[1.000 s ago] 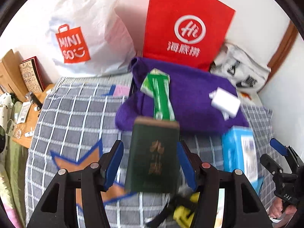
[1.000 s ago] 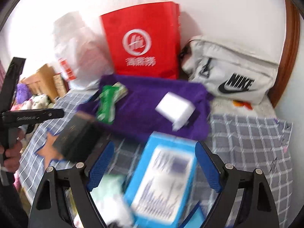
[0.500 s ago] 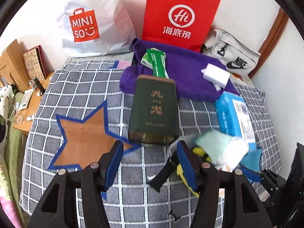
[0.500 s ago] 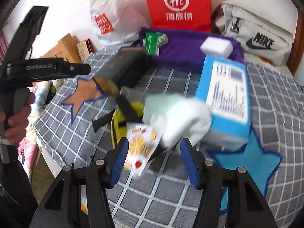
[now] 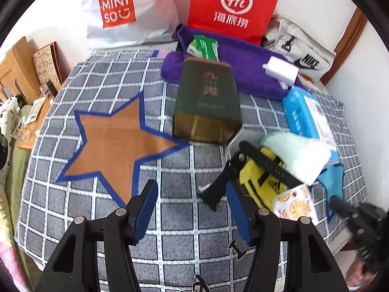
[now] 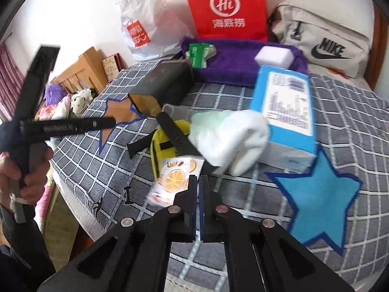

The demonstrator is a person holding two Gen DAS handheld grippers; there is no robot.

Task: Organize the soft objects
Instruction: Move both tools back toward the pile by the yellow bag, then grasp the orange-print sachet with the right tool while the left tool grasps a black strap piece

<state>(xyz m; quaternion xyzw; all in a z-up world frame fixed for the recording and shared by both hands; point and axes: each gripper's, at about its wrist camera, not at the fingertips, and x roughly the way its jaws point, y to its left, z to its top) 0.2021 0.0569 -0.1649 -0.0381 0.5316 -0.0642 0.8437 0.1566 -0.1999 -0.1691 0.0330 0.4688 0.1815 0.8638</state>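
Two bags (image 5: pixel 233 7) stand upright behind the purple towel (image 5: pixel 245 68).

Yellow pouch (image 6: pixel 181 126) half hidden under black strap (image 6: pixel 176 135) and sachet (image 6: pixel 173 178).

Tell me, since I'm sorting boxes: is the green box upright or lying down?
Lying down: the green box rests flat on the blanket.

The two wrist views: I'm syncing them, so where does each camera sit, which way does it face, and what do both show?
Left wrist: on the left claw, open, looking down at the brown star patch; right claw at the edge.
Right wrist: on the right claw, shut, empty, near the orange-print packet; a hand shows.
Shared: dark green box.
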